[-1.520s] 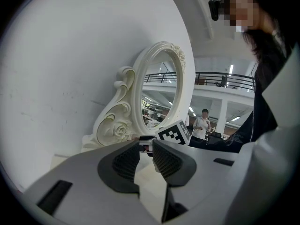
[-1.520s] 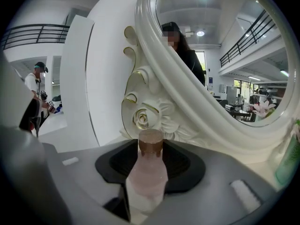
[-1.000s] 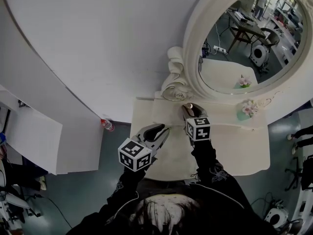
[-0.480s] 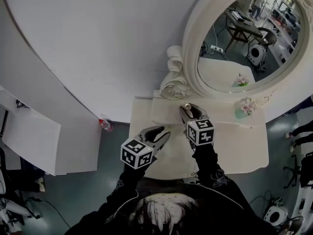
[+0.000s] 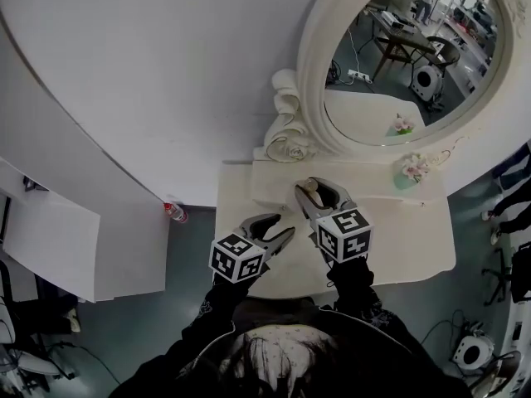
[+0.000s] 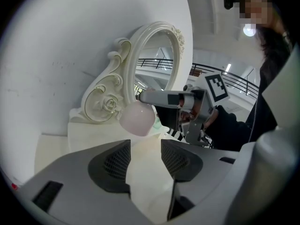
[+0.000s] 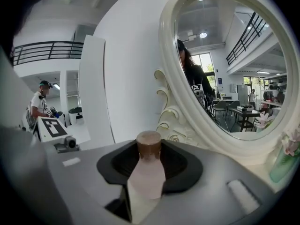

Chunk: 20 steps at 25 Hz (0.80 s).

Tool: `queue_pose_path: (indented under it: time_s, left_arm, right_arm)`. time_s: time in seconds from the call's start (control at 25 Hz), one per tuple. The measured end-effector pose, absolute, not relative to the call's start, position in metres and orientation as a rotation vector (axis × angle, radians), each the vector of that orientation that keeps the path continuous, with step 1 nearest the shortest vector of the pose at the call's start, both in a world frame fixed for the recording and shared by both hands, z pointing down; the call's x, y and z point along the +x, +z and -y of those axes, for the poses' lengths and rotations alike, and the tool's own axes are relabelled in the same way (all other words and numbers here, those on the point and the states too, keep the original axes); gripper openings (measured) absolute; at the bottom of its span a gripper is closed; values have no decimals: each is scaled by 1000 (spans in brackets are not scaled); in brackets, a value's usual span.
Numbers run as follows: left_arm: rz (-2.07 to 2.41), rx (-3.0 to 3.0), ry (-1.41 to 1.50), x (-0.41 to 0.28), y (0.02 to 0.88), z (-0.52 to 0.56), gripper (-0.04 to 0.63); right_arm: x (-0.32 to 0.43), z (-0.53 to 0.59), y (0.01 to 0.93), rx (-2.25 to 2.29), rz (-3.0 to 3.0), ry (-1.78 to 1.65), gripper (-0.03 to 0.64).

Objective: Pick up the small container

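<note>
The small container [image 7: 147, 175] is a pale pink bottle with a brown cap [image 7: 148, 142]. My right gripper [image 7: 149, 156] is shut on it and holds it upright above the white dressing table [image 5: 415, 247]. In the head view the cap [image 5: 311, 184] shows at the tips of the right gripper [image 5: 314, 194]. The left gripper view shows the bottle's rounded pink body [image 6: 137, 117] hanging in the air. My left gripper [image 5: 280, 230] is to the left, over the table's front; its jaws have just been opening, and nothing is between its pads [image 6: 115, 163].
A large oval mirror [image 5: 398, 65] in an ornate white frame [image 5: 290, 131] stands at the back of the table on a raised shelf [image 5: 274, 185]. A small vase of flowers [image 5: 412, 172] sits at the shelf's right. A red-capped bottle [image 5: 172, 212] lies on the floor at left.
My right gripper has risen from the shelf with the pink container and come nearer the head camera. My left gripper has sunk a little and its jaws have parted.
</note>
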<state>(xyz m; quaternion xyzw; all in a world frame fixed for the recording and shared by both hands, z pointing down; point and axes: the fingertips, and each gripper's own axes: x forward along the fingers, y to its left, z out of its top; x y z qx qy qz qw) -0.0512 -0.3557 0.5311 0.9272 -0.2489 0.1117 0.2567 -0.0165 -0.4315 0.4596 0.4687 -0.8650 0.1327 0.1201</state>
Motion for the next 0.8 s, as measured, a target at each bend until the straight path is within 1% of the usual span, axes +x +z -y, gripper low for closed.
queue_pose_path:
  time_s: [0.2, 0.8]
  left_arm:
    - [621, 2508, 306, -48, 537, 346, 206]
    - [502, 2537, 213, -32, 526, 316, 213]
  right_arm:
    - [-24, 410, 445, 1355, 2555, 380, 147]
    - [-32, 358, 443, 1365, 2551, 404, 147]
